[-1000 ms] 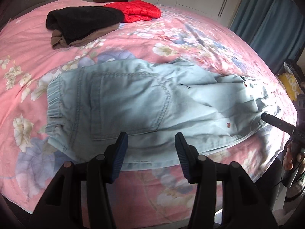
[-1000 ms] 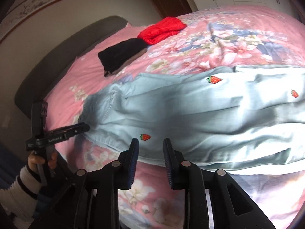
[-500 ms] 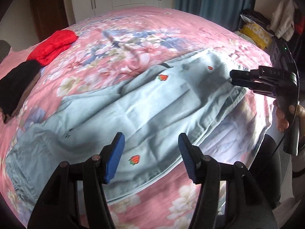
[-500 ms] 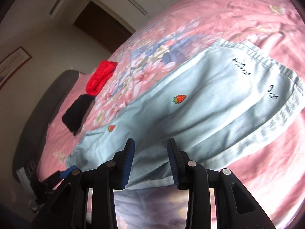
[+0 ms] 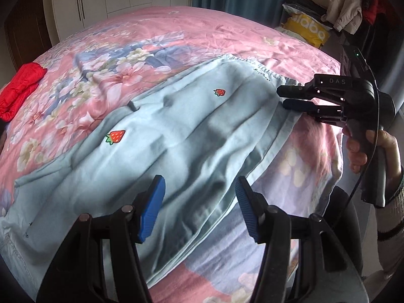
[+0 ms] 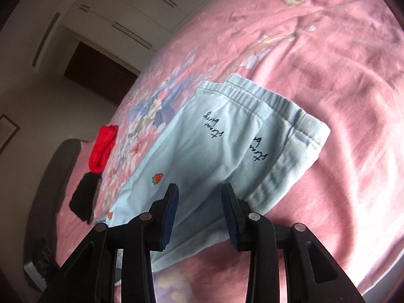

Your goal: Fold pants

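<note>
- Lying lengthwise near the front edge of the bed, the light blue denim pants with strawberry patches (image 5: 181, 146) are spread flat on the pink floral bedspread (image 5: 202, 32), one leg stacked on the other; this flat, aligned lay suits a fold along the length.
- The elastic cuffs with black script (image 6: 255, 116) sit at the right end of the pants, toward the right-hand edge of the bed, and both hems lie nearly flush.
- The left gripper (image 5: 199, 202) hovers over the mid-leg fabric near the front edge. Its blue-padded jaws stand about half apart and grip nothing.
- The right gripper (image 6: 198, 209) hovers just short of the cuff end. Its jaws stand partly apart, narrower than the left pair, with cloth below them but none pinched.
- In the left wrist view the right gripper (image 5: 298, 98) points at the cuff corner, held by a hand (image 5: 363, 149); judged, this position prepares a pinch on the hems for carrying them toward the waistband.
- A folded red garment (image 5: 20, 88) and a folded black garment (image 6: 84, 197) lie toward the far edge of the bed, well apart from the pants.
</note>
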`<state>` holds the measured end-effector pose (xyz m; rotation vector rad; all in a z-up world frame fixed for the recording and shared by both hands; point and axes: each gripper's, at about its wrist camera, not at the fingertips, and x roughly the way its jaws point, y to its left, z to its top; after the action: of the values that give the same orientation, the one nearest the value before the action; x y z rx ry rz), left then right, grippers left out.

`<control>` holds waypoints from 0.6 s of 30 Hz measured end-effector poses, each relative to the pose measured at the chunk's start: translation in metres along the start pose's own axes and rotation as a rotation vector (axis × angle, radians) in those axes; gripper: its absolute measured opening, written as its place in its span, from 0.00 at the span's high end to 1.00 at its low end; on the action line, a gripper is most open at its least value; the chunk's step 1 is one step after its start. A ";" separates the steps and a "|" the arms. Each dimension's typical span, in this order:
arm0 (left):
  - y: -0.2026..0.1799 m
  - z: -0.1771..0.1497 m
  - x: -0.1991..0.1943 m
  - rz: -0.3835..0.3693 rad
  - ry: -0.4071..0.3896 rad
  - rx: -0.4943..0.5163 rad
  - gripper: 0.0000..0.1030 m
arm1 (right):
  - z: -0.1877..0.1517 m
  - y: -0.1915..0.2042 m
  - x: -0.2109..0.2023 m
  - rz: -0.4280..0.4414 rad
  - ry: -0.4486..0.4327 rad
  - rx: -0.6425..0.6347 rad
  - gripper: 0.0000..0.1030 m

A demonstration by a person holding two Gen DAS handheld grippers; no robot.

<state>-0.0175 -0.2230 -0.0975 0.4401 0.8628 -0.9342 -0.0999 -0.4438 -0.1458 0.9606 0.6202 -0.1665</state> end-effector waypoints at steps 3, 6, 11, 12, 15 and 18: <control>-0.001 0.004 0.014 0.020 0.036 0.020 0.54 | 0.007 -0.012 0.002 0.004 0.000 0.041 0.66; -0.004 0.003 0.017 0.019 0.041 0.047 0.62 | 0.017 -0.014 0.004 -0.027 -0.018 0.049 0.66; -0.005 0.003 0.022 0.036 0.037 0.045 0.90 | 0.031 -0.022 0.013 -0.037 -0.044 0.073 0.66; -0.004 0.004 0.022 0.041 0.032 0.041 0.92 | 0.032 -0.025 0.013 -0.036 -0.057 0.079 0.69; -0.003 0.006 0.020 0.057 0.008 0.024 0.94 | 0.031 -0.027 0.012 -0.050 -0.097 0.069 0.89; 0.000 0.008 0.010 0.061 -0.012 -0.005 0.95 | 0.033 -0.030 0.008 -0.021 -0.102 0.067 0.95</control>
<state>-0.0111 -0.2335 -0.1005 0.4535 0.8358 -0.8775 -0.0912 -0.4867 -0.1577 1.0037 0.5339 -0.2551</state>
